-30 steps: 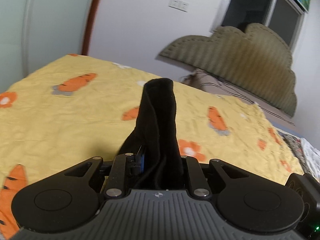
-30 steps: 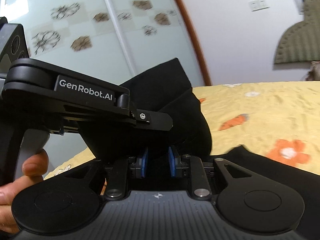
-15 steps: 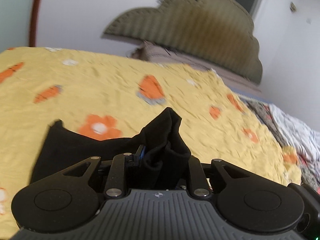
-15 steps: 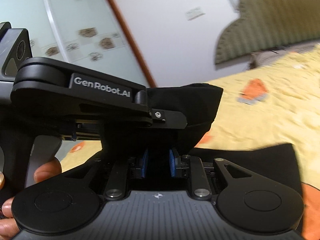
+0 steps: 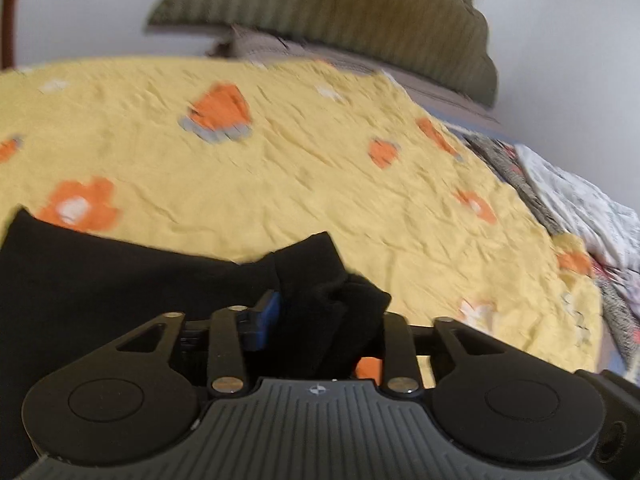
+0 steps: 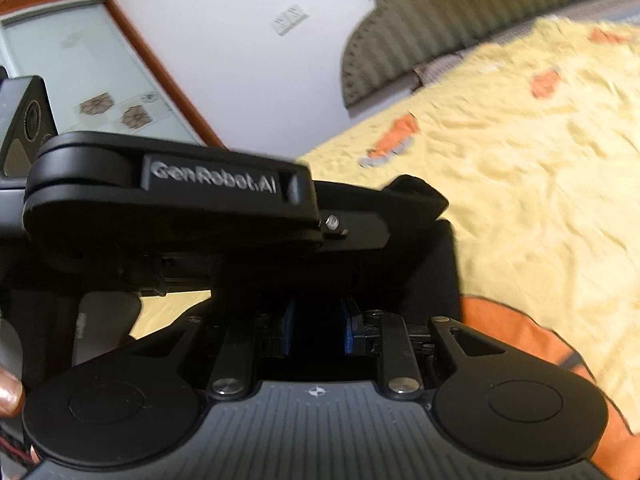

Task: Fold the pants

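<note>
Pants (image 5: 320, 280) seemingly between both tools' pads

Your left gripper (image 5: 320, 320) sits low over the bedspread (image 5: 320, 184), its jaws opening around a bunched fold of the pants (image 5: 120, 280), whose flat part spreads to the left on the bedspread. Behind the bedspread stands the headboard (image 5: 340, 20); a heap of bedding (image 5: 580, 208) lies to the right. Your right gripper (image 6: 318, 330) is just below the left one, pants between its pads.
</note>
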A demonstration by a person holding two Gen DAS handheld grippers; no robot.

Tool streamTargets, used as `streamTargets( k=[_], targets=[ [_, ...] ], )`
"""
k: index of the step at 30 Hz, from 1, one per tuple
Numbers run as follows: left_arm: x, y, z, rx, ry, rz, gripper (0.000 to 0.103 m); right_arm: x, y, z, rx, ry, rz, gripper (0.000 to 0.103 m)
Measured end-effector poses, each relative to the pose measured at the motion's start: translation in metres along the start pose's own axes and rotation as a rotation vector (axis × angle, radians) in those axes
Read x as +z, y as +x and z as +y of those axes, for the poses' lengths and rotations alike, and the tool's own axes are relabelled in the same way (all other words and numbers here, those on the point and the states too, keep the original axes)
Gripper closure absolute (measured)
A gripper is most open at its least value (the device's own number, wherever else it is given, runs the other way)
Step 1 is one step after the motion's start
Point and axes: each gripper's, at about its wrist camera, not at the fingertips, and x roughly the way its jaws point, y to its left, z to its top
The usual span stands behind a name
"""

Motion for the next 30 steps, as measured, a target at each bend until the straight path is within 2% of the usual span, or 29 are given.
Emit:
streamTargets(
  k=[3, 5, 6, 8, 9, 10, 11, 12, 14, 17, 20, 21, 22, 23, 24, 26, 30],
  targets=[
    [0.002, -0.002, 0.012, -0.107, -0.057, 0.064, 0.047, -0.006, -0.014, -0.011, -0.052, -0.029, 0.021, 0.07],
    [0.006, -0.012, 0.029, -0.201, -0.092, 0.091, 0.034, -0.009, -0.032, -0.018, -0.116, -0.048, 0.007, 0.07],
    [0.008, -0.018, 0.039, -0.232, -0.124, 0.096, 0.034, -0.008, -0.043, -0.022, -0.157, -0.046, -0.004, 0.067],
    [0.013, -0.034, 0.065, -0.244, -0.186, 0.076, 0.029, 0.0, -0.061, -0.033, -0.223, -0.017, -0.068, 0.063],
    [0.015, -0.041, 0.077, -0.209, -0.199, 0.058, 0.027, 0.008, -0.068, -0.037, -0.223, 0.005, -0.106, 0.062],
    [0.019, -0.048, 0.089, -0.136, -0.201, 0.032, 0.025, 0.017, -0.07, -0.041, -0.199, 0.024, -0.133, 0.061],
    [0.021, -0.053, 0.098, -0.049, -0.182, 0.01, 0.025, 0.026, -0.07, -0.043, -0.161, 0.045, -0.147, 0.056],
    [0.023, -0.056, 0.104, 0.042, -0.156, -0.008, 0.025, 0.034, -0.065, -0.044, -0.12, 0.054, -0.15, 0.044],
    [0.026, -0.059, 0.113, 0.201, -0.097, -0.025, 0.025, 0.05, -0.045, -0.041, -0.056, 0.03, -0.124, 0.036],
    [0.027, -0.056, 0.121, 0.263, -0.046, -0.029, 0.025, 0.064, -0.004, -0.039, -0.04, 0.029, -0.032, 0.036],
    [0.026, -0.048, 0.122, 0.289, -0.036, -0.029, 0.024, 0.07, 0.025, -0.04, -0.008, 0.057, 0.034, 0.041],
    [0.027, -0.044, 0.121, 0.305, -0.023, -0.032, 0.024, 0.07, 0.03, -0.039, 0.011, 0.058, 0.052, 0.055],
    [0.028, -0.04, 0.12, 0.335, -0.011, -0.034, 0.024, 0.07, 0.039, -0.038, 0.006, 0.061, 0.073, 0.065],
    [0.027, -0.037, 0.12, 0.363, -0.003, -0.04, 0.024, 0.071, 0.046, -0.036, -0.012, 0.047, 0.083, 0.082],
    [0.028, -0.034, 0.121, 0.379, 0.003, -0.052, 0.024, 0.072, 0.049, -0.033, -0.04, 0.012, 0.082, 0.092],
    [0.031, -0.024, 0.123, 0.393, 0.0, -0.049, 0.023, 0.068, 0.049, -0.026, -0.136, -0.055, 0.064, 0.093],
    [0.028, -0.003, 0.131, 0.372, -0.027, 0.021, 0.025, 0.061, 0.053, -0.034, -0.178, -0.042, 0.061, 0.092]
  ],
)
